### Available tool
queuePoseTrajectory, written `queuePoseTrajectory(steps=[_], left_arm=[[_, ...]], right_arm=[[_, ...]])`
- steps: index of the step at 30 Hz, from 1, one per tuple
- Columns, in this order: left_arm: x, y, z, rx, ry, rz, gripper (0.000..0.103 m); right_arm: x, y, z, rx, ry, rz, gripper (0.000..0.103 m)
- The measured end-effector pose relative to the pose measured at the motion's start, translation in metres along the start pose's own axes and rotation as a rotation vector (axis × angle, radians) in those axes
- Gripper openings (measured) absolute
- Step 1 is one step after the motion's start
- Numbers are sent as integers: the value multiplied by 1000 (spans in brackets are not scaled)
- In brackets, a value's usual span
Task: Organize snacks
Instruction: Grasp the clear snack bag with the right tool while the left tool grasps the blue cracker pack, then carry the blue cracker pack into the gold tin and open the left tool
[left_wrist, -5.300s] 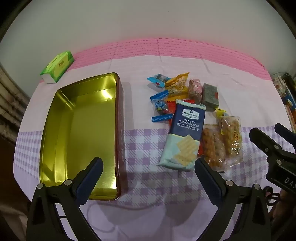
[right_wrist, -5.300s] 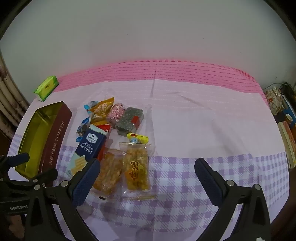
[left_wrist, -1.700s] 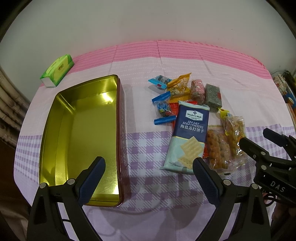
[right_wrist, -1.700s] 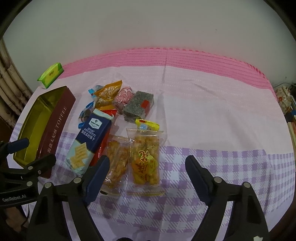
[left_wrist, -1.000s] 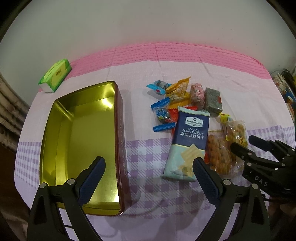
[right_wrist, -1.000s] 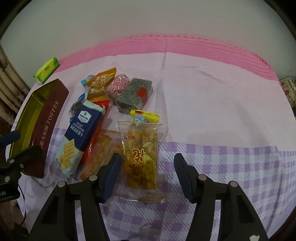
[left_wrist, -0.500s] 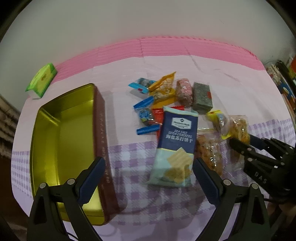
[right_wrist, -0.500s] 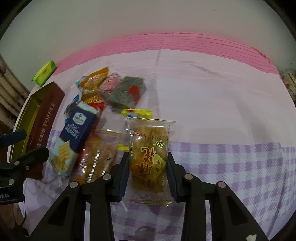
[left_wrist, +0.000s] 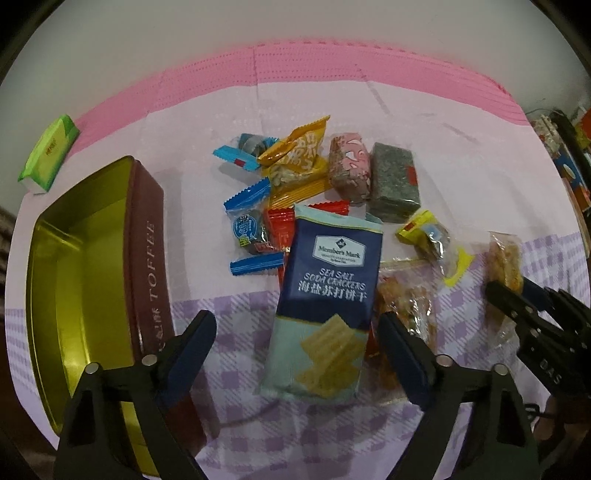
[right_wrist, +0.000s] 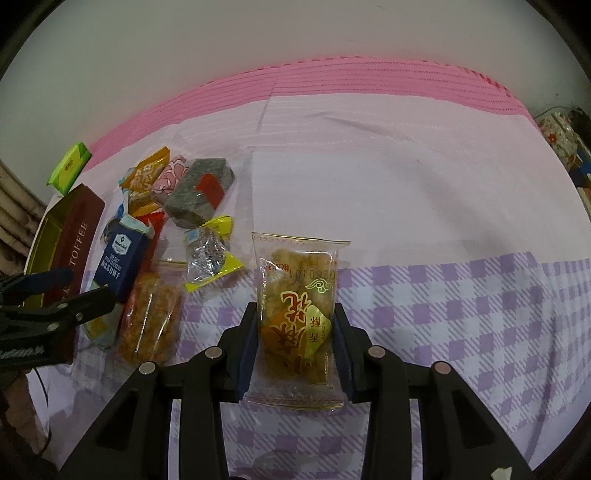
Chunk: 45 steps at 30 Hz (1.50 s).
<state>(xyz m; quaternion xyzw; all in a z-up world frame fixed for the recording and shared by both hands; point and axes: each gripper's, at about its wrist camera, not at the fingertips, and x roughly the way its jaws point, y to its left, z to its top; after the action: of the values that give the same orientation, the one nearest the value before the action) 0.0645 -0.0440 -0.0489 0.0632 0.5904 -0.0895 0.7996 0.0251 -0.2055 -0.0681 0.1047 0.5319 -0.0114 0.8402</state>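
Left wrist view
- Your left gripper (left_wrist: 297, 345): jaws spread wide, pinching nothing. They have just been closing a little from full spread.
- Change: against the frame a second ago, the sea salt soda crackers pack (left_wrist: 325, 302) now lies square between the jaws; the gripper has come in over it.
- Crackers pack, position: flat on the tabletop (left_wrist: 406, 110), lower half between the pads, neither pad touching it by my reading.
- Toffee tin (left_wrist: 85, 280): open, gold inside bare, just left of the left jaw.
- Loose snacks: blue-wrapped candies (left_wrist: 247, 229), an orange packet (left_wrist: 299, 158), a pink bar (left_wrist: 349, 168) and a grey bar (left_wrist: 393, 182) heaped beyond the crackers.
- Meaning for you: likely the approach to a second pick; closing is not finished.

Right wrist view
- Your right gripper (right_wrist: 297, 341): jaws drawn in on the clear pack of golden fried snack (right_wrist: 297, 314), pads pressing both long sides.
- Change: a second ago the jaws stood either side of this pack with gaps; they have since shut onto it.
- Fried snack pack, position: pinched across its lower half, upper end sticking out past the fingertips; whether it has left the cloth I cannot tell.
- Second fried snack pack (right_wrist: 149, 321): on the cloth, left of the gripper, near the yellow-ended candy (right_wrist: 208, 254).
- Meaning for you: the first item appears secured; the tin lies far left, so the carry crosses over the heap.
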Motion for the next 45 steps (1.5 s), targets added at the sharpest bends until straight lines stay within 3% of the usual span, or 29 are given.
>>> queuePoseTrajectory(steps=[9, 13, 16, 24, 36, 45], left_arm=[[19, 0, 11, -37, 53, -42, 79], [26, 0, 14, -51, 76, -79, 60], [26, 0, 12, -62, 75, -95, 54], [16, 4, -3, -67, 66, -104, 52], [-31, 27, -7, -86, 21, -152, 52], [-57, 90, -3, -154, -41, -50, 52]], right_arm=[[-1, -4, -1, 9, 0, 9, 35], [0, -3, -1, 10, 1, 8, 35], [-1, -4, -1, 7, 0, 11, 35], [0, -2, -1, 1, 3, 4, 35], [2, 0, 0, -2, 15, -13, 35], [3, 3, -1, -15, 22, -33, 35]])
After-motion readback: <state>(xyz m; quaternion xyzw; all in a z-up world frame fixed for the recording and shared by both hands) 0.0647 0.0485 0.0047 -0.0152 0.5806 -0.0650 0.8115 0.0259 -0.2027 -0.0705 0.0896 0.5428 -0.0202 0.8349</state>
